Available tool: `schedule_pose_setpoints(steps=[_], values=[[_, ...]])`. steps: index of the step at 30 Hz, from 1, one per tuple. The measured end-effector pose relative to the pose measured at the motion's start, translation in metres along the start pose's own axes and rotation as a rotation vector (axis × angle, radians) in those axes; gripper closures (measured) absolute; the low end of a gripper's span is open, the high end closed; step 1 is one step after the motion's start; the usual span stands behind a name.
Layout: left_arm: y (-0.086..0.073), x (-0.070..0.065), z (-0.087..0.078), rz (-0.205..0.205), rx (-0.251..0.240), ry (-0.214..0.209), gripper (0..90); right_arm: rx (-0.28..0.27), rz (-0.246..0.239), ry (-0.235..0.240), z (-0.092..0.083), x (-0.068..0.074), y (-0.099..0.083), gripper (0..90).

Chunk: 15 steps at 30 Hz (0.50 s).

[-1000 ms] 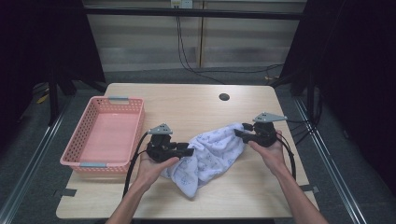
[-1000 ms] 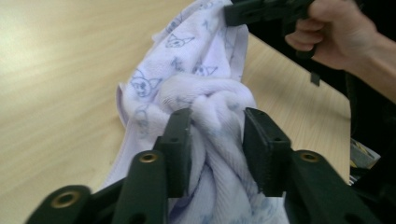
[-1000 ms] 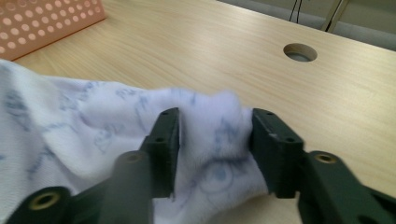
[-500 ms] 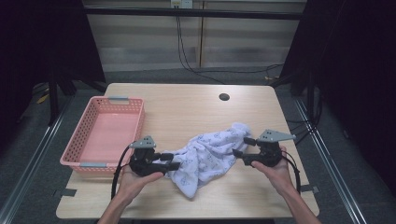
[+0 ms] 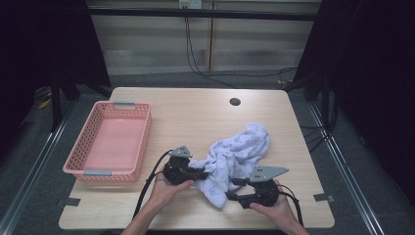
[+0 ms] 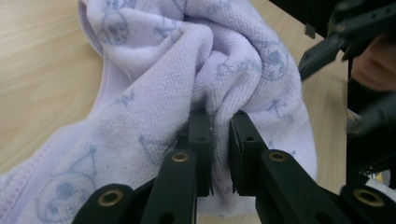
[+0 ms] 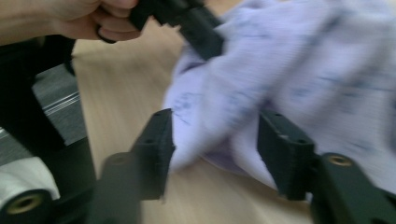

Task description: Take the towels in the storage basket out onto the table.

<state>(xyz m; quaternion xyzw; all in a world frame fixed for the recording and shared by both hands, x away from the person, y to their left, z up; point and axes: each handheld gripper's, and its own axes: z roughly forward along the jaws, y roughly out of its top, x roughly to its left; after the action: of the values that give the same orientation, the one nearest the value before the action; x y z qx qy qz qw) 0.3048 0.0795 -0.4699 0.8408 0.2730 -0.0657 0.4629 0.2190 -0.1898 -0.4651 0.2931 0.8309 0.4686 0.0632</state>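
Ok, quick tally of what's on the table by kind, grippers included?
Pink plastic baskets: 1
Lilac printed towels: 1
Handheld grippers: 2, the left gripper shut on the towel, the right gripper open at the towel's near edge
Total: 4

Towels: one lilac towel [image 5: 235, 159] in front of me
Baskets: one pink basket [image 5: 108, 142]
Tables: one wooden table [image 5: 195, 112]
Grippers: two, my left gripper [image 5: 198, 175] and my right gripper [image 5: 234, 190]
Hands: my two
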Motion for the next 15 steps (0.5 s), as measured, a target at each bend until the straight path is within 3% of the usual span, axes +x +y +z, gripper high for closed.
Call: schedule_pose_setpoints(steps=[2, 5, 6, 7, 9, 10, 12, 15], values=[[0.002, -0.002, 0.002, -0.003, 0.0, -0.005, 77.2, 0.018, -0.01, -0.013, 0.007, 0.004, -0.001, 31.8], [0.0, -0.002, -0.002, -0.007, 0.005, 0.002, 64.5, 0.048, -0.031, -0.025, 0.014, 0.006, -0.003, 33.0], [-0.002, -0.001, -0.008, -0.006, 0.006, 0.012, 64.5, 0.052, -0.035, -0.032, 0.016, 0.006, -0.004, 33.1], [-0.005, 0.0, -0.014, -0.005, 0.002, 0.019, 58.9, 0.062, -0.04, -0.053, 0.019, 0.005, -0.005, 35.4], [-0.012, 0.002, -0.027, -0.006, -0.01, 0.042, 50.6, 0.082, -0.028, -0.094, 0.026, -0.004, -0.008, 44.6], [-0.02, 0.005, -0.036, -0.006, -0.002, 0.07, 48.7, 0.088, -0.027, -0.095, 0.027, -0.006, -0.008, 48.7], [-0.026, 0.007, -0.041, -0.002, 0.006, 0.076, 46.9, 0.094, -0.033, -0.105, 0.029, -0.008, -0.008, 51.4], [-0.041, 0.017, -0.041, -0.02, 0.046, 0.102, 44.5, 0.095, -0.033, -0.103, 0.032, -0.012, -0.005, 76.3]])
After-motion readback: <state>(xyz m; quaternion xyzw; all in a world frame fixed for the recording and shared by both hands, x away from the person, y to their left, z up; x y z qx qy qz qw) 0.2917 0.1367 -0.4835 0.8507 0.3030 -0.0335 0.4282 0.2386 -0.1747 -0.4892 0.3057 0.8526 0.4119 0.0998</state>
